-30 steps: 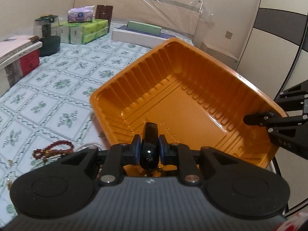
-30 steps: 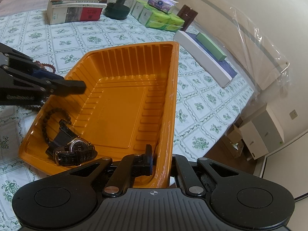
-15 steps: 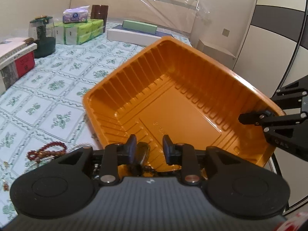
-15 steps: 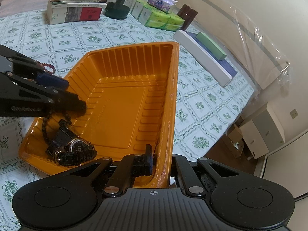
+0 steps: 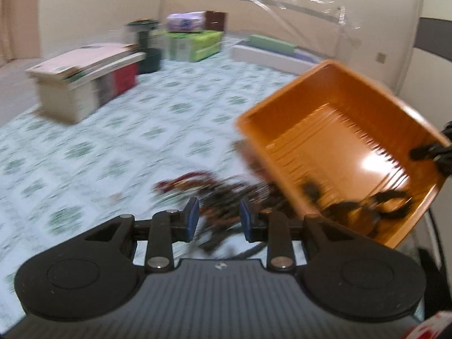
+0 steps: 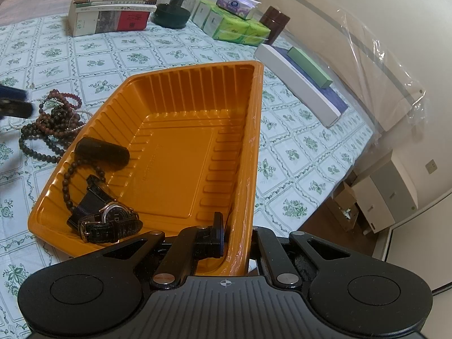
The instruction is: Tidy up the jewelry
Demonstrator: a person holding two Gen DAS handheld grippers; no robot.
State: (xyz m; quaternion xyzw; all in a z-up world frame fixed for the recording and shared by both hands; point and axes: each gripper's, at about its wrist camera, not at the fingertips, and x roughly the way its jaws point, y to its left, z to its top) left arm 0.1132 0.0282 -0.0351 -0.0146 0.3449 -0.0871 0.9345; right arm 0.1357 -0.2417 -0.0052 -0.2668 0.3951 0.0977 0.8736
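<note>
The orange tray [image 6: 197, 130] rests on the patterned bedspread, and my right gripper [image 6: 237, 243] is shut on its near wall. Inside it lie a black cylinder [image 6: 101, 151], a dark bead bracelet [image 6: 67, 186] and two wristwatches [image 6: 113, 223]. A tangle of brown and red bead strings [image 6: 53, 121] lies on the bedspread left of the tray. In the blurred left wrist view my left gripper [image 5: 219, 217] hangs over that bead pile [image 5: 226, 195], jaws apart, nothing between the pads. The tray [image 5: 339, 130] sits to its right.
At the far side stand a stack of books [image 6: 110, 11], a dark glass jar [image 6: 175, 2], green tissue packs [image 6: 234, 25] and a long white box [image 6: 296, 82] with a green box [image 6: 308, 66] on it. Past the bed's right edge are cardboard boxes [image 6: 381, 195] on the floor.
My left gripper let the black cylinder go into the tray, opened, and swung left out of the tray to above the bead pile. The right gripper and the tray have not moved.
</note>
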